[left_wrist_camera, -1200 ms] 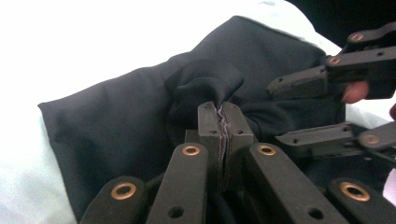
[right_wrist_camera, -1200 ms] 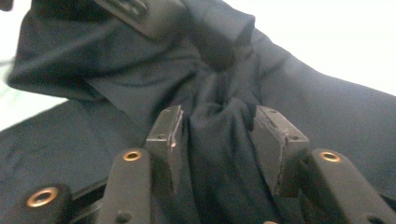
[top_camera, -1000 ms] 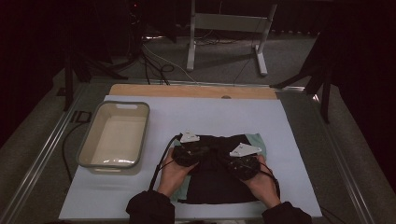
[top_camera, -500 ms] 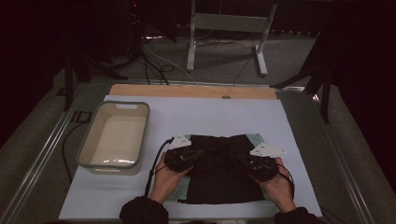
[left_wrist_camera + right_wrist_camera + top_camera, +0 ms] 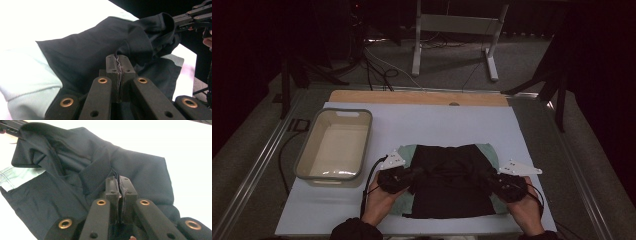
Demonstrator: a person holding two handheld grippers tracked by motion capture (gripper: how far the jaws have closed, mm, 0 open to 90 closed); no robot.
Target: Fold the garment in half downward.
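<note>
So going from the left: there's a beige plastic tub (image 5: 334,147) sitting on the left part of the bench (image 5: 437,122), well apart from the clothes. No labels or writing on it that I can make out, and honestly none readable anywhere on the fabric either.

Next is the left tongs (image 5: 408,176), held in the person's left hand (image 5: 379,200). In the left gripper view the left tongs (image 5: 119,65) are clamped tight on a thin fold of the black garment (image 5: 100,50), with the cloth edge pinched right between the jaws.

The black garment (image 5: 452,180) lies in the middle of the bench near the front edge, on top of a pale green cloth (image 5: 404,152) that peeks out on both sides.

Over on the right, the right tongs (image 5: 493,179) do the same thing from the other side, with the right hand (image 5: 527,210) behind. The right gripper view shows those tongs (image 5: 120,187) closed on a fold of the black garment (image 5: 140,170) too, fabric bunched up between the two.
</note>
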